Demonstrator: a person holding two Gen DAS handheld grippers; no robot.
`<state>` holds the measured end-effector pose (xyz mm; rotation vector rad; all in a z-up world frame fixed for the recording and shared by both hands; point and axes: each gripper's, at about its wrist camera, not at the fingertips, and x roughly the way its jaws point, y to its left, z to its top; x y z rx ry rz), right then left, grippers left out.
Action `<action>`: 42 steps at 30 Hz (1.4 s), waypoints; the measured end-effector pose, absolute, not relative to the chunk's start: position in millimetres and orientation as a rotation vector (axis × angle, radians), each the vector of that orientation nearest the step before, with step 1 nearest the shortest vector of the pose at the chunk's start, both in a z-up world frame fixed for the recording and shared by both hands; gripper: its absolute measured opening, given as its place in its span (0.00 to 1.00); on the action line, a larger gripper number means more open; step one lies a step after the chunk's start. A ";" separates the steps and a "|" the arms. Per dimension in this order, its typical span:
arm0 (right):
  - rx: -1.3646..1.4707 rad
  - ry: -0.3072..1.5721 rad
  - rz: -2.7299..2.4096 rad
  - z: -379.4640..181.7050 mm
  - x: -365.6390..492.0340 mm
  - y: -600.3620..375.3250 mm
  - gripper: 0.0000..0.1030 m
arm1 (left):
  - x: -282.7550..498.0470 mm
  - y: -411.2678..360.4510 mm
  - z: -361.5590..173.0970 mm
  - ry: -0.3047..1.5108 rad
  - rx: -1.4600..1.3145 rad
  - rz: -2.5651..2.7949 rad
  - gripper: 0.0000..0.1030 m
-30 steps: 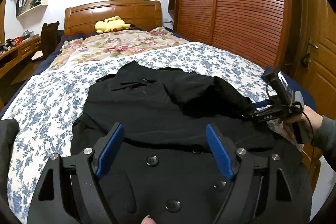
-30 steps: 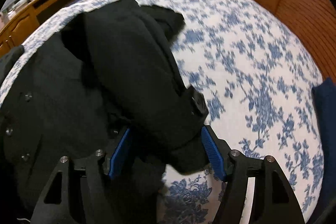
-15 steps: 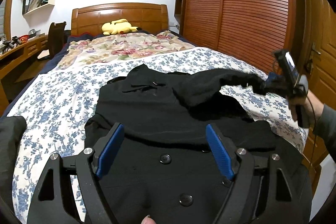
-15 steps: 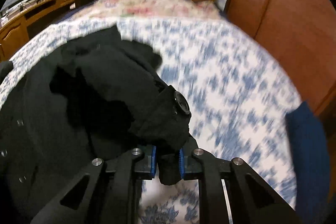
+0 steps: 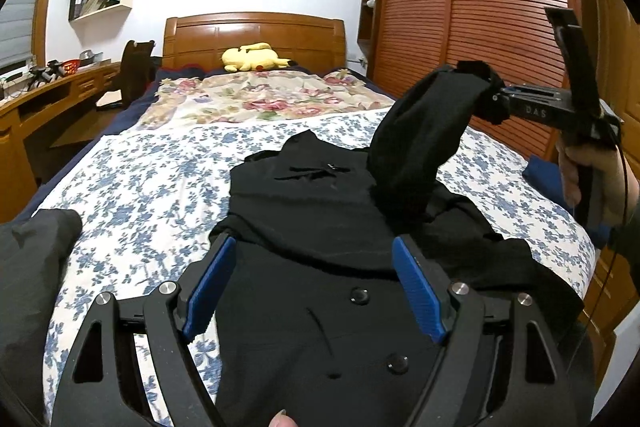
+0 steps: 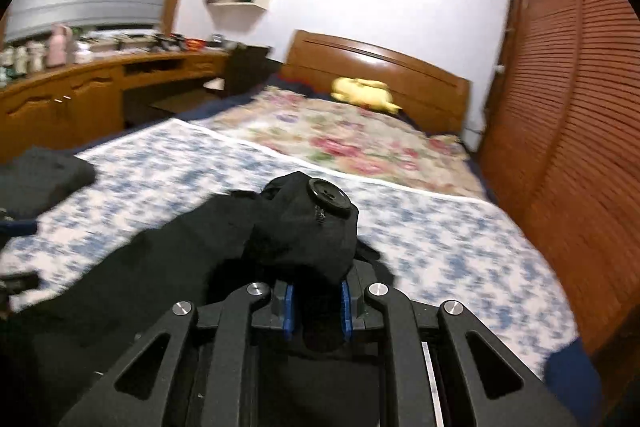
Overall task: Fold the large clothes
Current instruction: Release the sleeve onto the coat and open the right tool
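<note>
Fingers on your right gripper (image 6: 316, 311) are now clamping the cuff (image 6: 316, 227) of the black coat (image 5: 320, 227), where a second ago they were standing apart around it. Your left gripper (image 5: 312, 287) is holding its fingers (image 5: 418, 291) wide apart over the near hem, with nothing between them.

You are lifting the sleeve (image 5: 420, 139) well clear of the bed (image 5: 140, 187): in the left view it is rising in an arch from the coat's right shoulder up to the right gripper, high at the right, where earlier it was lying flat along the coat's right edge. The coat's body is lying spread on the blue-flowered sheet, buttons (image 5: 359, 295) facing up, collar toward the far headboard.

That change means the grip is holding and the sleeve fold is under way. The next move, as I judge it, is carrying the cuff left across the chest and laying it flat. Watch the thick cuff: it is bunching between the fingers, so it may slip or drag the shoulder out of line as you are swinging it over.

A dark bundle (image 5: 28, 259) is sitting at the near left of the bed, apart from the coat.
</note>
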<state>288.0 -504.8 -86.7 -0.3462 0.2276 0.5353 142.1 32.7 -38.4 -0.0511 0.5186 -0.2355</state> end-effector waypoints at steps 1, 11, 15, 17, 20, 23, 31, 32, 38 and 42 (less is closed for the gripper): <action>-0.348 0.224 0.550 -89.0 282.4 -497.5 0.16 | 140.8 35.9 -38.5 0.517 -0.052 -0.231 0.78; -0.418 0.273 0.644 -110.6 287.7 -468.8 0.34 | 130.8 60.1 -38.6 0.508 -0.069 -0.198 0.78; -0.426 0.330 0.670 -100.3 298.5 -464.7 0.57 | 130.2 66.2 -39.0 0.507 -0.079 -0.187 0.78; -0.438 0.346 0.689 -99.2 298.4 -460.5 0.61 | 130.6 68.3 -39.3 0.507 -0.084 -0.182 0.78; -0.457 0.349 0.695 -97.0 297.7 -456.0 0.65 | 131.8 69.6 -39.9 0.509 -0.087 -0.179 0.78; -0.472 0.353 0.717 -96.5 295.8 -453.3 0.67 | 132.7 68.1 -40.4 0.511 -0.080 -0.179 0.78; -0.554 0.509 0.790 -112.1 303.4 -449.2 0.81 | 133.8 67.3 -41.0 0.511 -0.076 -0.177 0.78; -0.554 0.509 0.790 -112.1 303.4 -449.2 0.81 | 133.8 67.3 -41.1 0.512 -0.076 -0.177 0.78; -0.475 0.516 0.785 -107.8 311.7 -465.4 0.81 | 134.7 66.7 -43.4 0.524 -0.071 -0.175 0.78; -0.423 0.534 0.756 -117.4 319.9 -481.2 0.81 | 137.0 65.5 -47.4 0.540 -0.063 -0.168 0.78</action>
